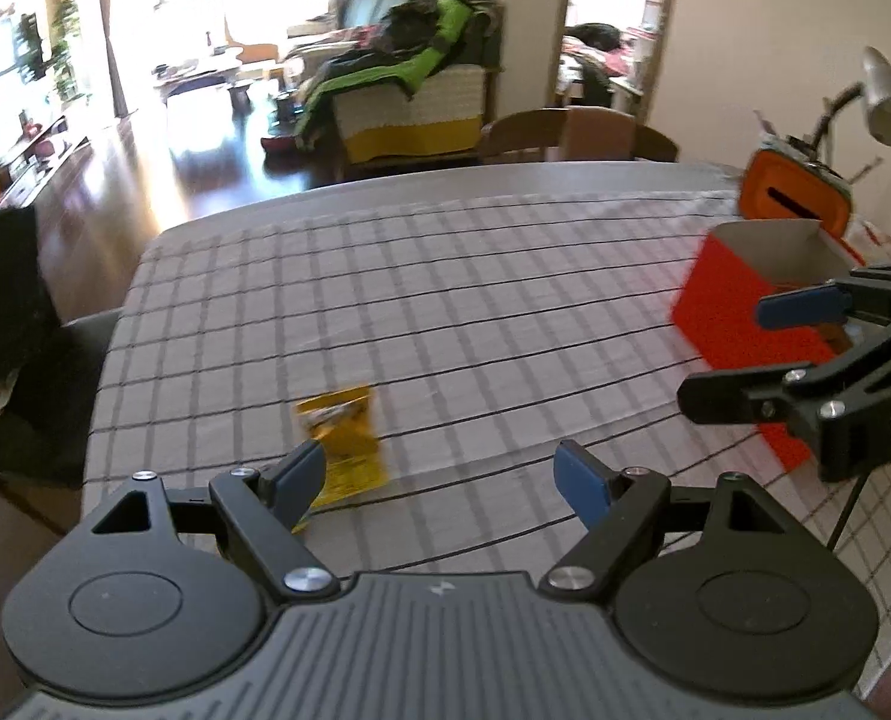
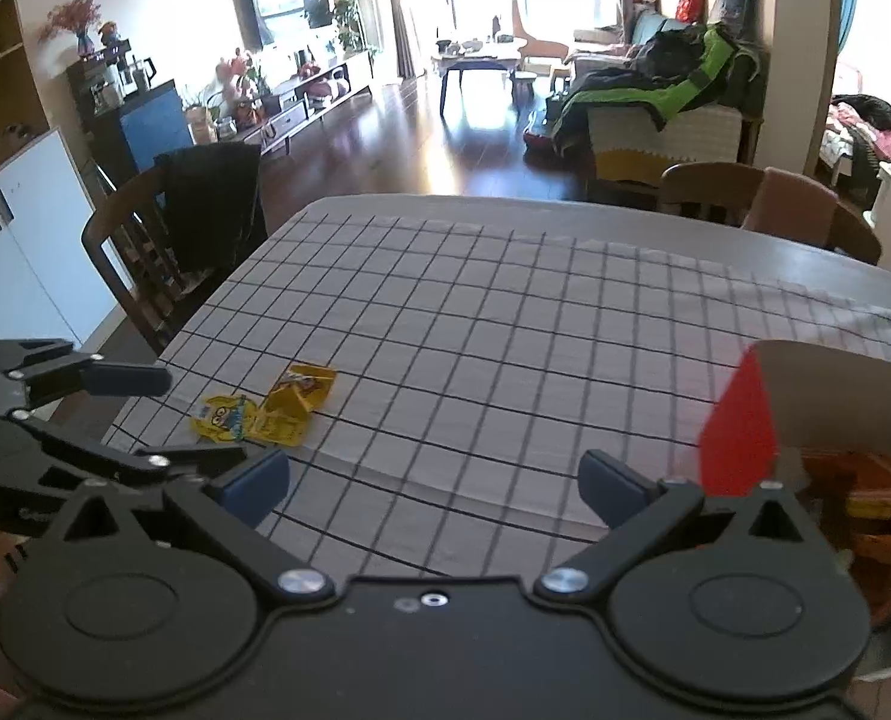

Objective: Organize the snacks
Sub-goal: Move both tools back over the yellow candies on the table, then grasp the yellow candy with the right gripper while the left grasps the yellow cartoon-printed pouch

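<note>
Two yellow snack packets lie on the checked tablecloth: one (image 2: 298, 399) folded, one (image 2: 224, 417) with a cartoon face beside it. The left wrist view shows one yellow packet (image 1: 343, 447) just ahead of my left finger. My left gripper (image 1: 442, 480) is open and empty above the cloth; it also shows in the right wrist view (image 2: 205, 426). My right gripper (image 2: 433, 486) is open and empty beside the red box (image 2: 739, 426), which holds orange packets (image 2: 865, 498). The right gripper also shows in the left wrist view (image 1: 739, 348), by the red box (image 1: 739, 306).
An orange container (image 1: 793, 195) and a desk lamp (image 1: 889, 96) stand behind the red box. Wooden chairs (image 2: 769, 198) stand at the far side, another with a black coat (image 2: 205, 216) at the left. The table edge (image 2: 145, 372) runs near the packets.
</note>
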Demonstrator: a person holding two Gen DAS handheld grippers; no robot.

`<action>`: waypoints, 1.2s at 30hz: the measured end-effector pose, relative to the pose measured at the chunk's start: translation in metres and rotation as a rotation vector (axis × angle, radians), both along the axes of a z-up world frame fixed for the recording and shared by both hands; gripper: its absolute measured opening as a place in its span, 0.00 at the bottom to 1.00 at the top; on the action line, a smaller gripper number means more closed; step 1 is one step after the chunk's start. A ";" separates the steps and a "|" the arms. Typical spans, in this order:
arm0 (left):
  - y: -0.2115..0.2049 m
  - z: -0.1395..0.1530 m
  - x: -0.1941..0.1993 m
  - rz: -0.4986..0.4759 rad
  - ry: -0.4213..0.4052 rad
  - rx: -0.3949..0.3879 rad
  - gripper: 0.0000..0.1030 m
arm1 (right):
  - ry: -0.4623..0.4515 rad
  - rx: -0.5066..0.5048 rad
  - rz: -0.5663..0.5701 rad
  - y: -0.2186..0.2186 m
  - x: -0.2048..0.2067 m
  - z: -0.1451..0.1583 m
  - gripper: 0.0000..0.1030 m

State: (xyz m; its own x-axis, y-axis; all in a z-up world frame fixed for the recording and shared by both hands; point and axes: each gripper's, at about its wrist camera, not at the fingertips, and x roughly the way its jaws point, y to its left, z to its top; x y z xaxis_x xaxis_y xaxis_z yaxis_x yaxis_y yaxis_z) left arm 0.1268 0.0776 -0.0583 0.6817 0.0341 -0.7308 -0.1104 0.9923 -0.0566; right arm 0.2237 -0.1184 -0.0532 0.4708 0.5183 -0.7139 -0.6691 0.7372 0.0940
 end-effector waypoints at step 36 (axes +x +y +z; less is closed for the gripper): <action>0.104 -0.092 0.028 0.129 0.199 -0.041 0.81 | 0.158 -0.193 0.071 0.199 0.056 -0.105 0.72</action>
